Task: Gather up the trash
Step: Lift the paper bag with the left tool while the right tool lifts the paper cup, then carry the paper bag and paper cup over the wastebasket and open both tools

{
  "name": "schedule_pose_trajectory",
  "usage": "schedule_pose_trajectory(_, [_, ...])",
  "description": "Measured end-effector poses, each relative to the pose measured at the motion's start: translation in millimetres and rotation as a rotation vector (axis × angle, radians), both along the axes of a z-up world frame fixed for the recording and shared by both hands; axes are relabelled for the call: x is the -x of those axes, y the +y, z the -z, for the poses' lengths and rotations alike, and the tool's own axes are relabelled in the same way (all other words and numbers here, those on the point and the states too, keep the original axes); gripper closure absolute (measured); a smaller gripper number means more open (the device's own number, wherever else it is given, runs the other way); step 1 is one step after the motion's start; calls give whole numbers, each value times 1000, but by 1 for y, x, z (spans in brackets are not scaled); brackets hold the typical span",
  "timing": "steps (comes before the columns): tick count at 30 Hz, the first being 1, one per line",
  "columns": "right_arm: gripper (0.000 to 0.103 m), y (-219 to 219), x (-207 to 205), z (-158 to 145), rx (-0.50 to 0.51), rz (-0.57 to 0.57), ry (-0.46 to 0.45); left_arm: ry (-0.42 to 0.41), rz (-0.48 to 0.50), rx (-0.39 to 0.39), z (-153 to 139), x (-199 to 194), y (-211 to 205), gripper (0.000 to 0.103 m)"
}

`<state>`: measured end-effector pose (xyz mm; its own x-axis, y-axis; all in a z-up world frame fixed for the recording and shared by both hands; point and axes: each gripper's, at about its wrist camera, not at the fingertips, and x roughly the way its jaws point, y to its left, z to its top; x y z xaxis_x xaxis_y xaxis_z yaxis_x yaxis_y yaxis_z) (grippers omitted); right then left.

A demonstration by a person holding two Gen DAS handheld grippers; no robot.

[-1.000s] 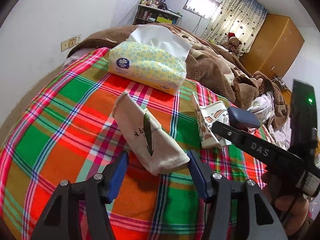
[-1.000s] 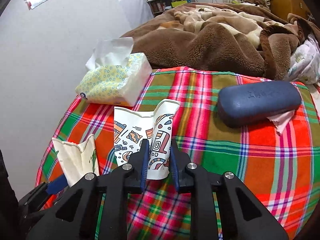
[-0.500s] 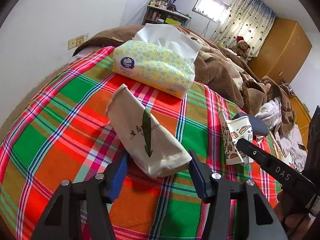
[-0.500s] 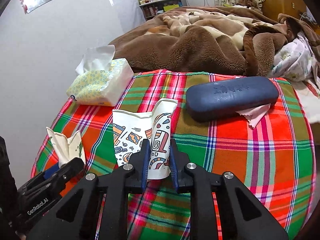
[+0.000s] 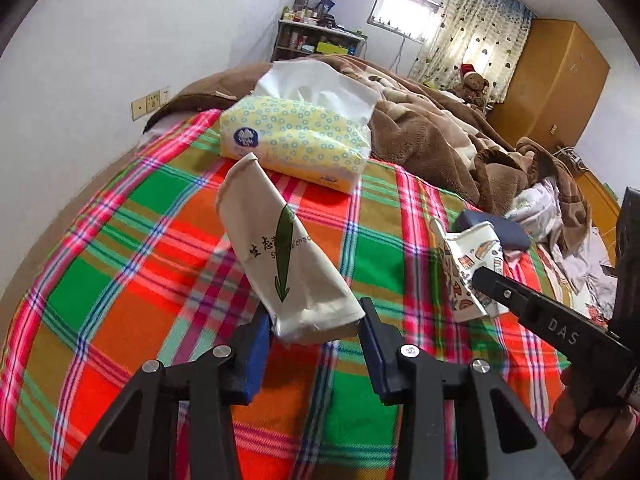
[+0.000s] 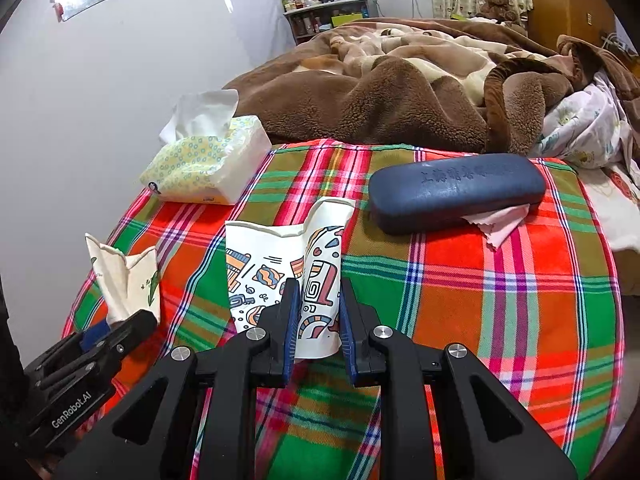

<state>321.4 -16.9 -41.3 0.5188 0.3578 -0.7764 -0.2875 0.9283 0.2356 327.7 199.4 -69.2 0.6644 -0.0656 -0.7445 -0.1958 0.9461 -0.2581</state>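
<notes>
A flattened beige paper cup with a green leaf print lies between the blue pads of my left gripper. Its jaws are closing and both pads touch the cup's base. The cup's far end tilts up off the plaid bedspread. In the right wrist view the same beige cup stands up out of the left gripper. My right gripper is shut on a crushed white paper cup with colourful patterns. This patterned cup also shows at the right of the left wrist view.
A yellow tissue pack sits at the far left of the bedspread, by the wall. A dark blue glasses case with a pink cloth lies at the far right. A rumpled brown blanket covers the bed beyond.
The left jaws have narrowed from wide apart onto the beige cup, and its far end has tipped up. The right gripper, still holding the patterned cup, has drifted slightly sideways.
</notes>
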Motion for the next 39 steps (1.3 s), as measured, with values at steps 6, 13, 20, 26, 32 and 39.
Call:
schedule_pose_trajectory(6, [84,-5,10,-6,-14,0,-15,-13,29,-10,-6,16,-9,61])
schedule_pose_trajectory(13, [84,-21,29,-16,-9,19,-36,-34,65,-38,-19,39,-27,61])
schedule_pose_trajectory(20, [84,-41,53,-29,-16,44,-64,-54,109,-52,-34,66,-51,61])
schedule_pose_trajectory(26, [84,-56,76,-37,-17,65,-80,-79,136,-63,-49,93,-68,61])
schedule_pose_trajectory(32, [84,-72,102,-48,-26,85,-102,-109,177,-76,-66,123,-88,61])
schedule_pose_trajectory(39, [84,-90,133,-56,-43,115,-128,-134,213,-62,-79,151,-106,61])
